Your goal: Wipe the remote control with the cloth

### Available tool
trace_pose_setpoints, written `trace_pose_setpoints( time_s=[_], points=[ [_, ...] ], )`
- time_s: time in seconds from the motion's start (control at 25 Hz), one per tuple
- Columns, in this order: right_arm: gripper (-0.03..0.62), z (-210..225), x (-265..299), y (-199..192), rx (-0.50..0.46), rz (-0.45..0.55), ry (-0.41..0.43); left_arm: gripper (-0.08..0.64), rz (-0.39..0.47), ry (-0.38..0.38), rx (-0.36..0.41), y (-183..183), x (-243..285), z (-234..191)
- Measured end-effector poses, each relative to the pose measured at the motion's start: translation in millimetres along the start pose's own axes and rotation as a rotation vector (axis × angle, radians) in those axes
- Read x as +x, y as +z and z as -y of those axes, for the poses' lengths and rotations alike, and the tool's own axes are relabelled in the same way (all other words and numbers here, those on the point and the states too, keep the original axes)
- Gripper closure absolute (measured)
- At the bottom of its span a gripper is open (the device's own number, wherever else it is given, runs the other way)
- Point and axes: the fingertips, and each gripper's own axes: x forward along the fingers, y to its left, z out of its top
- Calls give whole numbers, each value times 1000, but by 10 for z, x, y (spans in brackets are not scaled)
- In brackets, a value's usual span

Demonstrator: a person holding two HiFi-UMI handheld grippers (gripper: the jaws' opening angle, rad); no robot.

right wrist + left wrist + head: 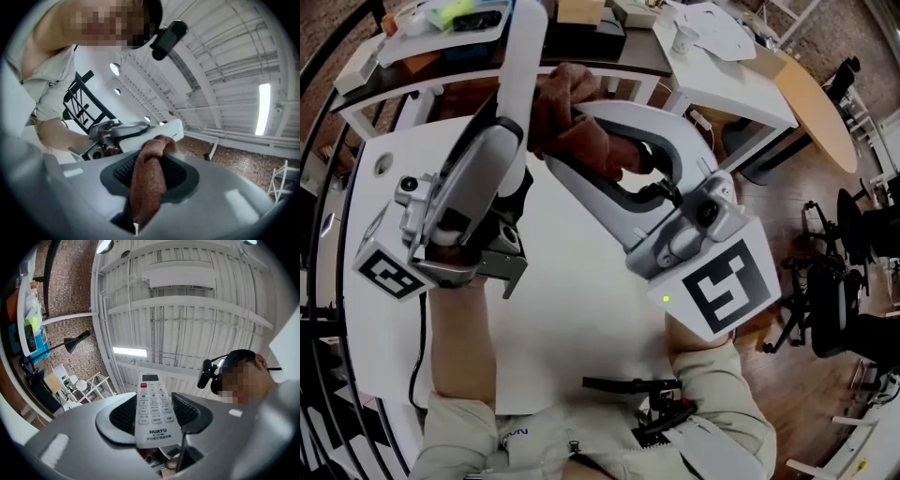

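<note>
The remote control (152, 397) is being clamped by the left gripper (154, 416), the cloth (147, 185) by the right gripper (149, 169); firm lengthwise strokes are probably being called for.

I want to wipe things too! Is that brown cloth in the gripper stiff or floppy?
Probably floppy: the reddish-brown fuzzy cloth folds and bunches where the right gripper pinches it. It likely weighs little, being thin enough to crumple. Its nubbly surface looks grippy, not slippery, and soft enough for the white plastic remote control.
</note>
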Motion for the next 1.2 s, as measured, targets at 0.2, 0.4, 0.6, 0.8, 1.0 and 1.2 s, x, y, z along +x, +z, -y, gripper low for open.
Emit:
trace_pose_setpoints(
  time_s=[0.2, 0.4, 0.6, 0.8, 1.0, 1.2],
  points=[
    [483, -232, 7, -39, -52, -22, 148, 314, 47, -7, -33, 104, 20, -75],
    [483, -300, 35, -30, -36, -37, 201, 314, 61, -52, -91, 165, -23, -15],
    [483, -82, -42, -66, 5, -11, 49, 314, 26, -81, -86, 45, -118, 48],
    [483, 287, -186, -79, 117, 84, -217, 314, -53, -64, -19, -190, -196, 95],
    [483, 389, -236, -199, 167, 63, -289, 314, -124, -4, 43, -451, -182, 143],
    [485, 460, 81, -725, 223, -28, -241, 314, -152, 105, 45, -466, -195, -416]
  ],
)
